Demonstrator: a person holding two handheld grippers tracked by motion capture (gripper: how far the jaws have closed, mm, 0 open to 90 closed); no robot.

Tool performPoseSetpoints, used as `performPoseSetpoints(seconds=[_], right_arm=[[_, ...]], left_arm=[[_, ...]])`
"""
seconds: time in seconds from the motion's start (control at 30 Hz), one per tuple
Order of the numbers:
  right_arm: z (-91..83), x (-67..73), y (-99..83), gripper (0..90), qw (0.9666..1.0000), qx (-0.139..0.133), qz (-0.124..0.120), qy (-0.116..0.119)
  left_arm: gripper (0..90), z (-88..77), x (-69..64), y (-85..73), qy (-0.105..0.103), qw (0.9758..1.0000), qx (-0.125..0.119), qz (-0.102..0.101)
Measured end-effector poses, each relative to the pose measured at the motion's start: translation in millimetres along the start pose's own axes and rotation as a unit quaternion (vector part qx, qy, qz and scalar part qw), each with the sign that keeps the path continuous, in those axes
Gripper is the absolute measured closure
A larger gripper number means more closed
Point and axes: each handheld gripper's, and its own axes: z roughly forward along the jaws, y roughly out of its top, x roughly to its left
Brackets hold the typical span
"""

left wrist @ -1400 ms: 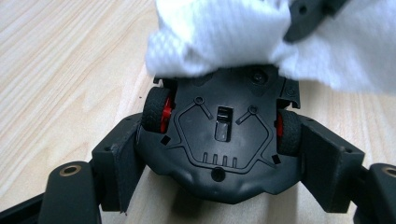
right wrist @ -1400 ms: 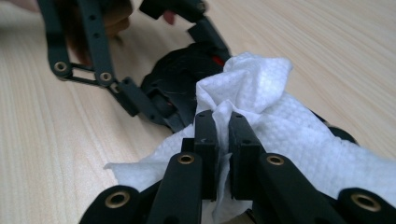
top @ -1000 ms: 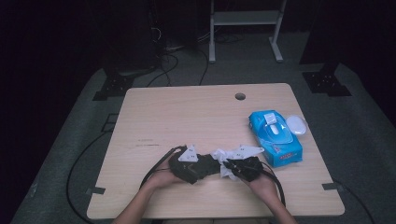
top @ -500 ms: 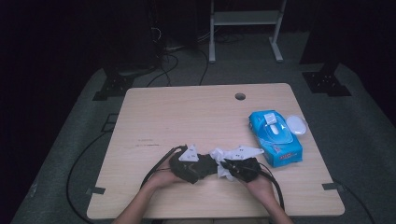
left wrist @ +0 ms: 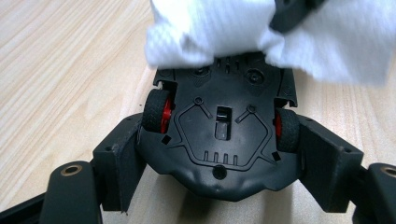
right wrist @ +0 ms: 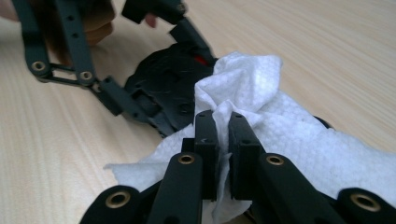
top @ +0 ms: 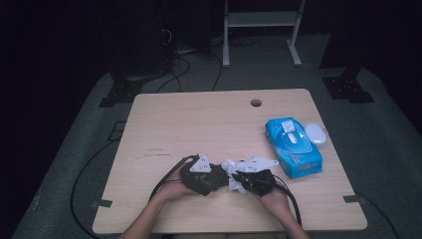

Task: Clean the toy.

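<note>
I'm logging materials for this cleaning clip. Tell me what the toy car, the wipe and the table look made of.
Toy car: moulded black plastic underside, matte, with screw holes and ribs; tyres look rubbery, on red hubs.
Wipe: white non-woven or paper cloth, with a dimpled embossed texture and soft folds.
Table: pale wood-grain top, smooth; probably laminate rather than solid wood.

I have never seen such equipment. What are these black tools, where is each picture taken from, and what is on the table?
A person sits at a wooden table and holds a hand-operated clamp with two black jaws in each hand. The high view looks down from above. The other two pictures come from small cameras riding on the clamps.

The left gripper is closed on a black toy car with red wheel hubs, its underside facing the camera. The right gripper pinches a white wipe and presses it against the car, apparently cleaning it. To the right lies a blue pack of wipes with its white lid open.
</note>
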Motion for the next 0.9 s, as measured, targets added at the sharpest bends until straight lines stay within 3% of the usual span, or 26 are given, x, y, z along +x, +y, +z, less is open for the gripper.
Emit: performPoseSetpoints(seconds=[0.1,0.3,0.43,0.53,0.67,0.8,0.9], right_arm=[[1.2,1.0,1.9,83.5,0.9999,0.003,-0.010,-0.002],[-9.3,-14.7,-5.1,83.5,0.9994,-0.002,0.017,-0.029],[-5.9,-6.6,-2.5,83.5,0.9998,-0.006,0.011,-0.013],[-3.1,-2.1,-0.2,83.4,0.9999,0.000,-0.012,-0.012],[-9.9,-13.2,-4.6,83.5,0.9994,-0.002,0.021,-0.026],[-9.3,-9.7,-3.8,83.4,0.9997,-0.008,0.020,-0.015],[-2.1,-2.0,-0.4,83.3,1.0000,-0.006,-0.001,-0.003]], left_arm=[[24.0,-1.0,0.2,-0.3,0.000,1.0000,-0.001,0.001],[24.0,-1.0,-0.8,0.3,-0.001,1.0000,-0.006,-0.003],[24.1,-0.7,-1.1,0.4,-0.001,1.0000,-0.005,-0.002],[24.1,-1.4,-1.2,0.2,-0.001,1.0000,-0.003,0.002],[24.1,-1.4,-1.7,0.3,-0.002,1.0000,-0.006,0.002],[24.1,-0.2,-3.0,1.0,-0.006,0.9999,-0.006,0.008],[24.1,-1.0,-4.3,1.1,-0.005,1.0000,-0.003,0.007]])
